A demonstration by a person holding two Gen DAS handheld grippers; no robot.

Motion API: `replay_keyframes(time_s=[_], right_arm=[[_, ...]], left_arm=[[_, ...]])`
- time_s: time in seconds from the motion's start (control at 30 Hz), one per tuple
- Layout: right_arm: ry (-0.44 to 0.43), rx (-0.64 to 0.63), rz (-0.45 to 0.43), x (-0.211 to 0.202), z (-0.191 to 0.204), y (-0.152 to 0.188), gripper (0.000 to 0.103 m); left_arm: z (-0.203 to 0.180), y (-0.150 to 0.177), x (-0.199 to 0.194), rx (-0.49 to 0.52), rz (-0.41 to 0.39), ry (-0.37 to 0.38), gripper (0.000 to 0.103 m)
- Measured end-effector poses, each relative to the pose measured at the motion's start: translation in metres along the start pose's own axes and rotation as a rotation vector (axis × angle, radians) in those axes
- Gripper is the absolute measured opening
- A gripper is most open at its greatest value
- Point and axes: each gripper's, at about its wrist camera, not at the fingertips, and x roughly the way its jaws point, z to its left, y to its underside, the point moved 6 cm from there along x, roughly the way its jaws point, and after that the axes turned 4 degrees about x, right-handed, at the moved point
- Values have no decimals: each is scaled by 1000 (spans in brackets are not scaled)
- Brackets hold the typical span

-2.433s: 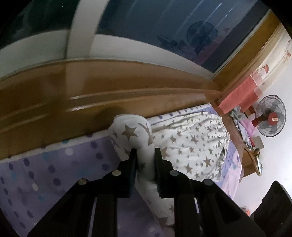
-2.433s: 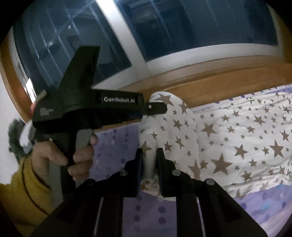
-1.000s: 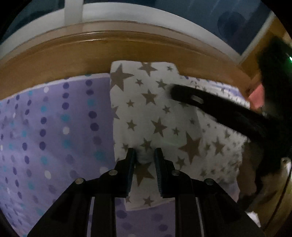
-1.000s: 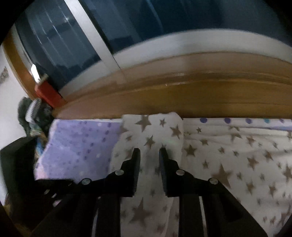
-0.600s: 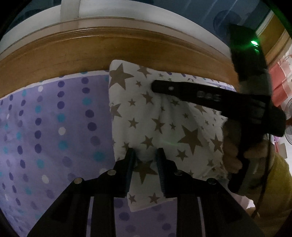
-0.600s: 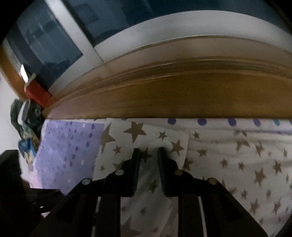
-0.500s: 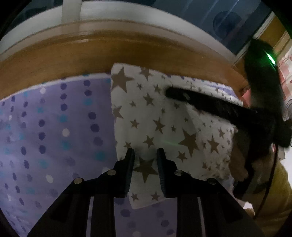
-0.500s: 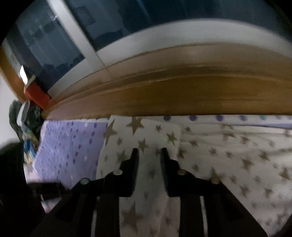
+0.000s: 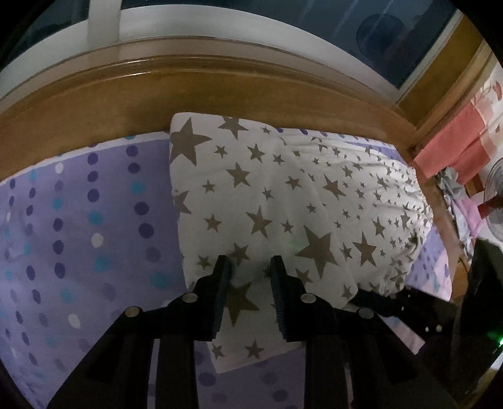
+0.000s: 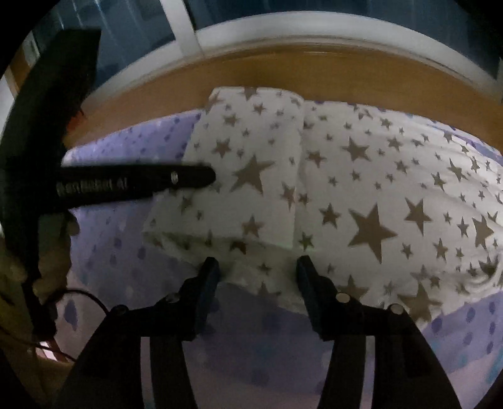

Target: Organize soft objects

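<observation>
A white pillow with brown stars lies flat on the bed, its far end against the wooden headboard. A folded quilt in the same star print lies against its right side. My left gripper is shut on a pinch of the pillow's near edge. In the right wrist view the pillow and quilt fill the middle, and the left gripper comes in from the left. My right gripper is opening. Its jaws stand wide at the pillow's near edge, with loose fabric between them that the pads do not press.
A purple dotted sheet covers the bed left of and in front of the pillow. The wooden headboard and a dark window close off the far side. A red cloth and a fan stand at the right. A person's hand holds the left gripper.
The pillow went from lifted to lying flat against the headboard. The right gripper let go of it, drew back to its near edge and opened. The left gripper stayed in place.
</observation>
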Motion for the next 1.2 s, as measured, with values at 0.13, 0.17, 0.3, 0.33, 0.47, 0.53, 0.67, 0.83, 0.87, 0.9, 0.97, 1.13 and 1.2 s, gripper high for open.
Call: replay_keyframes(time_s=[0.13, 0.17, 0.3, 0.33, 0.47, 0.53, 0.67, 0.83, 0.87, 0.9, 0.97, 1.13, 1.2], right_arm=[[20, -1, -4, -7, 0, 11, 53], [26, -1, -4, -10, 0, 13, 53], [57, -36, -39, -27, 14, 14, 53], [60, -58, -59, -33, 21, 12, 53], [84, -200, -129, -40, 62, 2, 53], [114, -269, -153, -32, 82, -4, 53], [177, -380, -191, -15, 119, -14, 54], [207, -321, -159, 10, 128, -22, 54], [214, -303, -152, 14, 127, -22, 54], [222, -285, -145, 18, 125, -23, 54], [239, -248, -129, 25, 119, -23, 54], [257, -218, -124, 31, 114, -21, 56], [264, -212, -123, 33, 114, -20, 58]], left_arm=[[9, 0, -10, -37, -20, 39, 26], [13, -2, -14, -44, -32, 44, 26], [29, -14, -31, -48, -68, 58, 26], [33, -17, -35, -45, -73, 62, 26], [41, -34, -38, -40, -53, 112, 26], [38, -40, -31, -26, -38, 141, 35], [38, -47, -15, 0, -7, 144, 47], [47, -46, 3, -31, 20, 162, 47], [49, -45, 6, -36, 24, 168, 47], [50, -45, 10, -39, 28, 173, 47], [51, -43, 16, -39, 42, 183, 47], [50, -40, 28, -36, 66, 207, 47], [50, -41, 30, -38, 63, 219, 47]])
